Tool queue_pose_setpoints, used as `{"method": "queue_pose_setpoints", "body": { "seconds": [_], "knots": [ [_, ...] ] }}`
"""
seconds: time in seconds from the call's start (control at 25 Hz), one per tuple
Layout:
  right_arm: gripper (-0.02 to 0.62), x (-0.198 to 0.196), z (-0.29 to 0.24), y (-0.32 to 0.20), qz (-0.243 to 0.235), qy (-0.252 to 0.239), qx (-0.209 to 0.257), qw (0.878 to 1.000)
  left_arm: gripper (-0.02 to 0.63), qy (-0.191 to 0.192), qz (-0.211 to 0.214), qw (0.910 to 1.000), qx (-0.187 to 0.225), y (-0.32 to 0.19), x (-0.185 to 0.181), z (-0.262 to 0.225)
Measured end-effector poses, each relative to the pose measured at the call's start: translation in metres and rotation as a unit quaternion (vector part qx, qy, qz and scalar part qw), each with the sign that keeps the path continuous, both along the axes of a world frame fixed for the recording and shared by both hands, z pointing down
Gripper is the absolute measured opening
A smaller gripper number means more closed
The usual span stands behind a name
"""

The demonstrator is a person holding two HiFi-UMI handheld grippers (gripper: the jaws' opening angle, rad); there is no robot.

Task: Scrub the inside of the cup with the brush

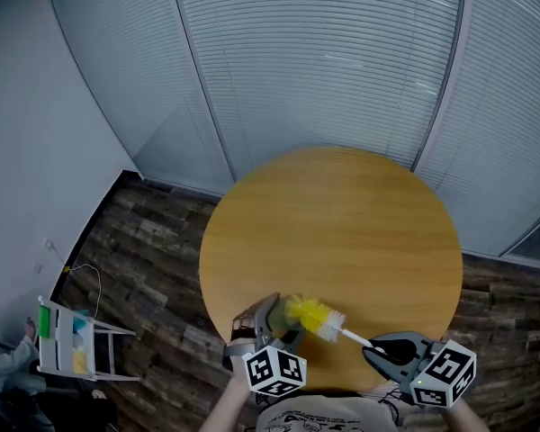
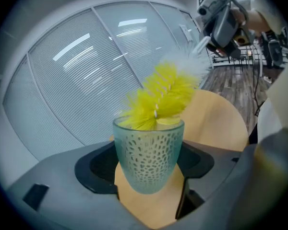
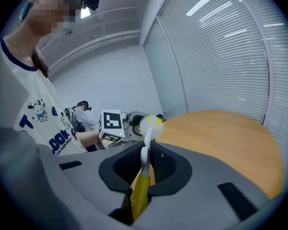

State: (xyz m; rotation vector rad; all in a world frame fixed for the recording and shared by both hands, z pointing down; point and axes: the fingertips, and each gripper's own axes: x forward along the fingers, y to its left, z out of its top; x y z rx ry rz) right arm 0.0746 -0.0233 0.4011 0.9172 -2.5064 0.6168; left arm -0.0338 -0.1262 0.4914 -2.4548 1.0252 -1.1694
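Head view first. Logged round wooden table (image 1: 342,214) at centre, with ribbed blinds (image 1: 342,52) beyond its far edge and plank floor (image 1: 153,241) around it. Noted small white rack (image 1: 72,345) on that floor, well off table's left side. Found left gripper (image 1: 283,324) over table's near-left rim and right gripper (image 1: 375,349) at near rim, further right. Saw brush (image 1: 328,322) bridging the two above table's near edge, yellow bristles at left jaws, white stem running back into right jaws.

Left gripper view next. Saw cup (image 2: 149,157), pale green with pebbled pattern, upright between dark pads (image 2: 98,166), gripped on both sides, table's wood showing below its base. Found yellow bristle tips dipped inside cup's rim, rest of brush head slanting up and right out of mouth, turning white toward stem. Spotted right gripper at upper right, past table's edge, holding stem's other end.

Right gripper view last. Read jaws closed on brush handle: yellow grip pinched low between them, white stem rising toward table's near edge. Made out left gripper's marker cube (image 3: 111,123) beside bristle head, off table's left rim; could not pick out cup. Noted white printed shirt (image 3: 33,123) at left and second person (image 3: 81,110) far behind, away from table.
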Motion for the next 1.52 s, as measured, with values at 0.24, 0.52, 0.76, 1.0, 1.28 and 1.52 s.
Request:
{"method": "queue_pose_setpoints", "body": {
  "seconds": [0.24,0.52,0.76,1.0,1.28,1.52],
  "knots": [
    [0.046,0.008,0.002,0.009,-0.020,0.024,-0.004,1.000,0.377,-0.016,-0.001,0.9999,-0.004,0.008,0.004,0.006],
    [0.046,0.013,0.007,0.014,-0.037,0.052,-0.016,0.998,0.377,-0.047,0.014,0.9988,-0.006,0.019,0.014,0.014],
    [0.046,0.008,0.016,0.016,-0.052,0.072,-0.027,0.996,0.377,-0.055,0.041,0.9976,-0.011,0.031,0.026,0.019],
    [0.046,0.006,0.027,0.019,-0.074,0.098,-0.041,0.992,0.377,-0.073,0.079,0.9942,-0.007,0.045,0.045,0.020],
    [0.046,0.006,0.033,0.017,-0.078,0.105,-0.047,0.990,0.377,-0.075,0.095,0.9927,-0.004,0.051,0.054,0.017],
    [0.046,0.008,0.033,0.017,-0.086,0.126,-0.038,0.988,0.377,-0.086,0.099,0.9914,-0.007,0.051,0.061,0.018]
  ]
}}
